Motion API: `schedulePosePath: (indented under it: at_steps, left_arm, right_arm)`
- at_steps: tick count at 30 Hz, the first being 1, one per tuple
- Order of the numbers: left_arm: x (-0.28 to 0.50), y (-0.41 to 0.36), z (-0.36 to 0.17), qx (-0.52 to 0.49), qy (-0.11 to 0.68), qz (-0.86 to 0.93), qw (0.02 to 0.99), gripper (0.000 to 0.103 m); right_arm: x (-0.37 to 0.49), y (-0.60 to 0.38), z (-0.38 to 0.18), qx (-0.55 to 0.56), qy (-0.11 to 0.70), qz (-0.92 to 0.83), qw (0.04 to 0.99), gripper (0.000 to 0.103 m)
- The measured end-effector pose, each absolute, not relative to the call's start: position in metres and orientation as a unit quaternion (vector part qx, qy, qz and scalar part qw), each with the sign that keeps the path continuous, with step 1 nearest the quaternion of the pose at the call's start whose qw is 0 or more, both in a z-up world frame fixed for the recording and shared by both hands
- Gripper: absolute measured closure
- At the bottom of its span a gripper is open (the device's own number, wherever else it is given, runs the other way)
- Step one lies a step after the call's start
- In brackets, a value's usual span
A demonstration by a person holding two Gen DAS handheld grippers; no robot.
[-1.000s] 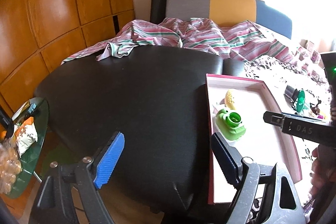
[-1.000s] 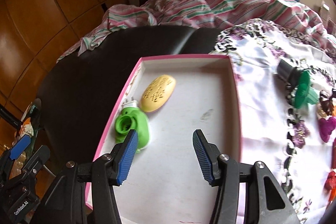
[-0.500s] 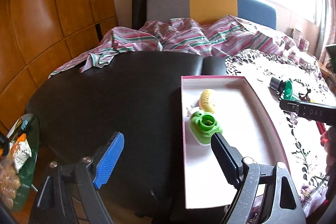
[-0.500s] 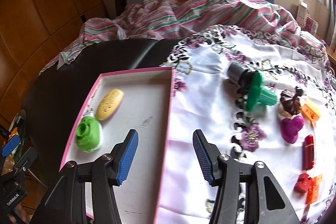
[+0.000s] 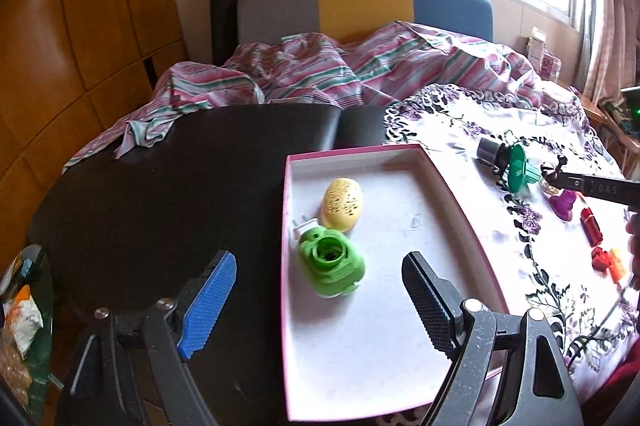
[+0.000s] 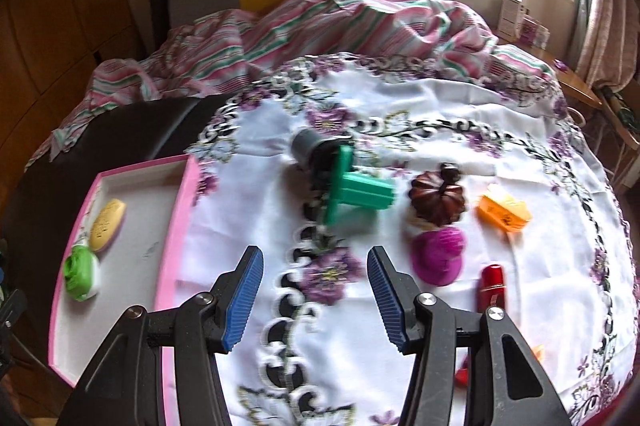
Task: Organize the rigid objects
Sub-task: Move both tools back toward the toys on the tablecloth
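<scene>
A pink-rimmed white tray [image 5: 400, 151] lies on the black surface and holds a yellow oval piece [image 5: 342, 203] and a green round piece [image 5: 332, 262]. My left gripper [image 5: 318, 260] hangs open above the tray's near left part, with nothing between its fingers. My right gripper [image 6: 314, 258] is open over the flowered white cloth [image 6: 400, 98], to the right of the tray [image 6: 176, 234]. Beyond it lie a green plastic piece [image 6: 356, 192] against a grey cup [image 6: 306, 146], a brown pumpkin shape [image 6: 438, 200], a magenta piece [image 6: 438, 256], an orange piece [image 6: 502, 214] and a red cylinder [image 6: 492, 286].
Striped pink bedding [image 5: 320, 66] is heaped behind the black surface [image 5: 160, 186], with a grey, yellow and blue headboard [image 5: 360, 2] beyond. A glass side table [image 5: 24, 306] with snack packets stands at the lower left. Wooden panels line the left wall.
My right gripper has swung right, from over the tray to over the flowered cloth with the loose pieces. My left gripper has shifted right, so the tray now lies under it.
</scene>
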State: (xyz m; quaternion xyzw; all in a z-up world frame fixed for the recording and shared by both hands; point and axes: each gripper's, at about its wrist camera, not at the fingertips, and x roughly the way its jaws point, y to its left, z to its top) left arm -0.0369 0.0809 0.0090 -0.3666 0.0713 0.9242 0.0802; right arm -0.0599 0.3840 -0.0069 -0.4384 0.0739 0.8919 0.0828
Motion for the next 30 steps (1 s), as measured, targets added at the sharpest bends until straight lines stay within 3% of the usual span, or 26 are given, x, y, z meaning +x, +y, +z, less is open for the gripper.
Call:
schedulePosePath:
  at_steps: [6,11,17,26,30]
  left_arm:
    - [-0.049,0.108,0.011,-0.372,0.090,0.918,0.102,0.017]
    - [-0.060,0.136,0.014,-0.369,0.111,0.914,0.124,0.017]
    - [-0.079,0.171,0.010,-0.388,0.120,0.901,0.154,0.017]
    - [-0.116,0.234,0.007,-0.417,0.116,0.875,0.216,0.017]
    - [-0.132,0.268,0.000,-0.420,0.126,0.867,0.239,0.009]
  right_arm:
    - [-0.052,0.442,-0.016,-0.427,0.096,0.887,0.146,0.048]
    - [-0.042,0.488,-0.029,-0.423,0.169,0.869,0.193,0.048]
    - [-0.032,0.512,-0.026,-0.404,0.227,0.862,0.205,0.048]
    - [-0.027,0.521,-0.027,-0.400,0.251,0.854,0.217,0.048]
    - [-0.026,0.526,-0.028,-0.399,0.267,0.850,0.217,0.048]
